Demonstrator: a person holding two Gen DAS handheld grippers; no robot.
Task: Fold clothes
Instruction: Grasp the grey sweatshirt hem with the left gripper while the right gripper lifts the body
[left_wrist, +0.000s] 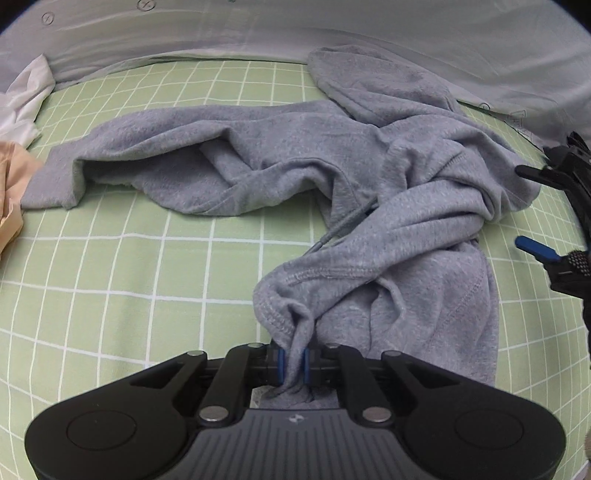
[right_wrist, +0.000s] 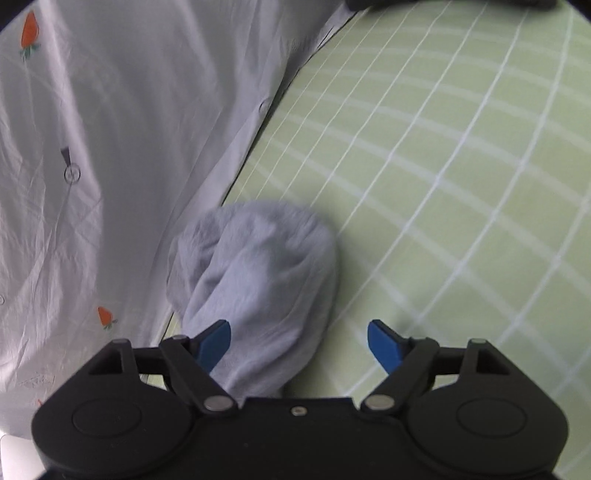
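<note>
- A grey hoodie (left_wrist: 295, 158) is lying crumpled across a green checked sheet (left_wrist: 129, 266), one sleeve stretching left, its hood up against a white duvet (left_wrist: 258, 29) at the far side.
- The left gripper (left_wrist: 294, 363) is pinching a bunched edge of the hoodie between its blue pads, the jaws nearly together on the cloth.
- The right gripper (right_wrist: 299, 341) is standing with its jaws spread wide; a rounded lump of the hoodie (right_wrist: 255, 277) is lying between them, closer to the left pad, and no pad is pressing on it.
- The left wrist view is showing the whole garment, a drawstring (left_wrist: 347, 225) trailing over the folds, and the right gripper (left_wrist: 532, 210) at the right edge just beside the cloth.
- The right wrist view is showing only that one lump, blurred, plus carrot prints on the duvet (right_wrist: 92, 147).
- At the left edge, a white cloth (left_wrist: 26, 99) and a peach cloth (left_wrist: 11, 192) are lying on the sheet, apart from the sleeve.
</note>
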